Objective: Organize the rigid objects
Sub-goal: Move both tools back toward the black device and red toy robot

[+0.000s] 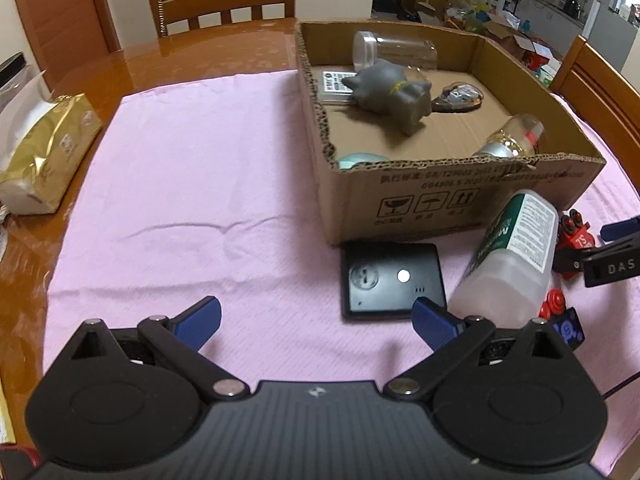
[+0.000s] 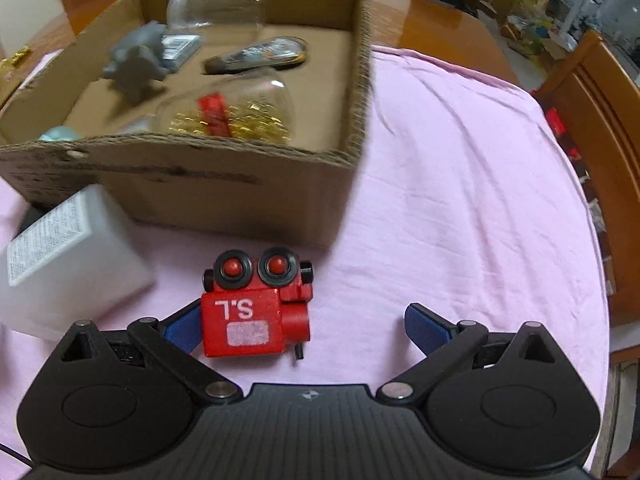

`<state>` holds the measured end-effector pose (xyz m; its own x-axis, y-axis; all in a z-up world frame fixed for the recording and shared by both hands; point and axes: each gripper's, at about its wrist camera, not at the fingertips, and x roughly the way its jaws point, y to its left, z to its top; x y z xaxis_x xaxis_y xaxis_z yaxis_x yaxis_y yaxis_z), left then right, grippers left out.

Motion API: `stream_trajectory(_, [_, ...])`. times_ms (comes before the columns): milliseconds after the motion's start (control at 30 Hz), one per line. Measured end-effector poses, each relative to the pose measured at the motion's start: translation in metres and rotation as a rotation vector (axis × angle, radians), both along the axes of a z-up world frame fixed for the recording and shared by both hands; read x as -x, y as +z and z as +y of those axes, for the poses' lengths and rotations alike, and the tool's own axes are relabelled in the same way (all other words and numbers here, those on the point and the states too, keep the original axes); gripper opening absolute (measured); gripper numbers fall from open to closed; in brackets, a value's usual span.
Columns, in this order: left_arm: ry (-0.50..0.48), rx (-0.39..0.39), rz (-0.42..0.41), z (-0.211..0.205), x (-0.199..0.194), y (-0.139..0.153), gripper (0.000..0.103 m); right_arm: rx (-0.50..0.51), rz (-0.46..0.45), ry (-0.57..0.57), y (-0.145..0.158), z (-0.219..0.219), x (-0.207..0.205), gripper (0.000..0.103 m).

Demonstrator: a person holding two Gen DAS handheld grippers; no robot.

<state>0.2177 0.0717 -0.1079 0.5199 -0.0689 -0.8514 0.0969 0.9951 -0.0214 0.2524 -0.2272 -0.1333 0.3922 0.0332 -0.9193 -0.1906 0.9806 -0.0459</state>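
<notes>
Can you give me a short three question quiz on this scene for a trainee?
1. True or false: the red toy is already inside the box.
2. Which item lies on the cloth right in front of the box? A) black device B) grey cat figure C) gold-filled jar
3. Fill in: the right hand-held gripper is ____, with the red toy between its fingers.

Key:
1. False; it sits on the cloth outside the box.
2. A; the cat and jar are in the box.
3. Open.
</notes>
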Motion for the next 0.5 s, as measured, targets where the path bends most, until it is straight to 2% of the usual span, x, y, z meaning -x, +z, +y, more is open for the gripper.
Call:
stream_trajectory(67, [-0.011, 0.004, -0.002, -0.003, -0.005, -0.002, 0.101, -0.027, 0.011, -0.015, -0.001, -0.007, 0.000, 0.103])
stream_trajectory(267, [-0.023, -0.004, -0.006, -0.009, -0.014, -0.005, 0.101, -0.002, 0.015, 0.029, 0.000, -0.003, 0.003, 0.103])
stream_trajectory(500, [-0.100, 0.088, -0.015, -0.015, -0.030, -0.013, 0.101, -0.025, 0.018, 0.039, -0.001, -0.003, 0.006, 0.103])
